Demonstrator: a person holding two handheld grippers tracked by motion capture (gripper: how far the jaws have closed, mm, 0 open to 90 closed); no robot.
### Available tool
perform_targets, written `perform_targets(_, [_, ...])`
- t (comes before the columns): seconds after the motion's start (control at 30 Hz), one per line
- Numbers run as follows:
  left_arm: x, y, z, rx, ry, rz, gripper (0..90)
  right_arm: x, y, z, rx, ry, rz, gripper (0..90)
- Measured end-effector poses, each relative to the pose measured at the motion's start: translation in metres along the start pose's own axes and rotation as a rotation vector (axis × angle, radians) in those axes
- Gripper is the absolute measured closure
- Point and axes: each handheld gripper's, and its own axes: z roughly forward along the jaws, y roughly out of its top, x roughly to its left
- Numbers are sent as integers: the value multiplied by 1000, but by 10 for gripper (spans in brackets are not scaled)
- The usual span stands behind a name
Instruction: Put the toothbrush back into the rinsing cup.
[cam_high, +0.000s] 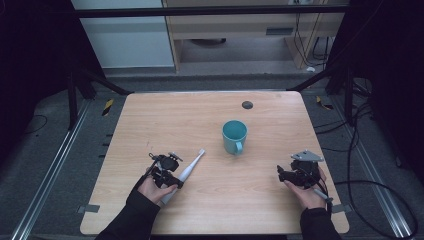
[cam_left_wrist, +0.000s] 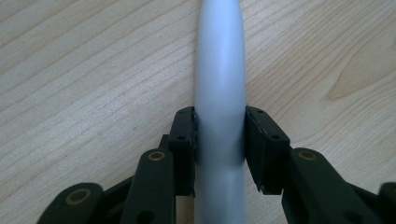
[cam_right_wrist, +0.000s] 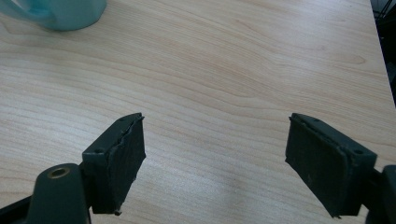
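Note:
A white electric toothbrush lies slanted on the wooden table, its brush head toward the teal mug. My left gripper sits over the thick handle end. In the left gripper view both black pads press the sides of the white handle, so the left gripper is shut on it. My right gripper rests at the table's right side, held by a hand. In the right gripper view the right gripper stands open with bare wood between its pads, and the mug shows at the top left corner.
A small dark round disc lies near the table's far edge. Cables run over the floor to the right of the table. Bare wood spreads between the two grippers.

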Motion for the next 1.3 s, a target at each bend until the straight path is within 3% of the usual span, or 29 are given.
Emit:
perform_targets(0.43, [0,4,0,34,-9,25,648,0,0,0,5,4,1,198])
perform_targets(0.97, [-1,0,-1,23,-6,90,660,0,0,0,7,5,2,200])
perform_targets(1.17, [3,-3,-17,-23,-21,105,660,-2,0,0,7,1,3,200])
perform_targets(1.3, [6,-6,-30,-73,-13,92,660,-2,-1,0,7,1,2,201])
